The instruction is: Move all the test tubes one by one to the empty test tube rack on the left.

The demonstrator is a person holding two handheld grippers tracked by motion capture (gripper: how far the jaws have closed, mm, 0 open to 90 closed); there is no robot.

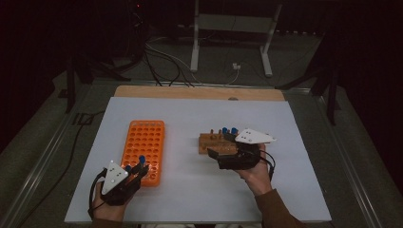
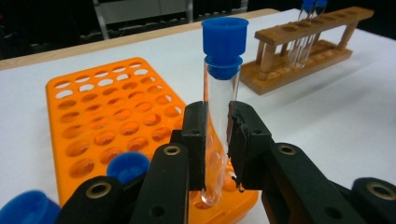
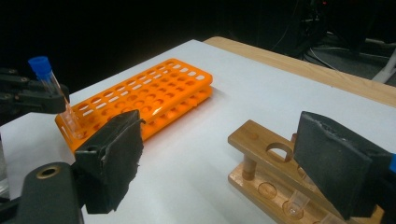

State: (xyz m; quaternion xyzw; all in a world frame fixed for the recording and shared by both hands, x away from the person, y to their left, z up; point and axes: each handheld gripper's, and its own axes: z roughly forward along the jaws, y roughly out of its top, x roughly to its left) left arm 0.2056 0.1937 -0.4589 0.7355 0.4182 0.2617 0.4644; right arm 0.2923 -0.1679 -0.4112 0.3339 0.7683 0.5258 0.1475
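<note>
Clamping a blue-capped test tube (image 2: 219, 116) in the left gripper (image 2: 217, 144) over the orange rack (image 2: 107, 116)
Holding the right gripper (image 3: 219, 163) wide apart, gripping nothing; wooden rack (image 3: 261, 158) lying between its jaws

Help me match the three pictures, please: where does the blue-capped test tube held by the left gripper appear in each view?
High view: the test tube is at lower left, over the near end of the orange rack.
Left gripper view: centre, upright between the jaws of the left gripper, its tip at a near-edge hole.
Right gripper view: far left, tilted above the rack's corner.
Shared landmark: the orange rack.
</note>
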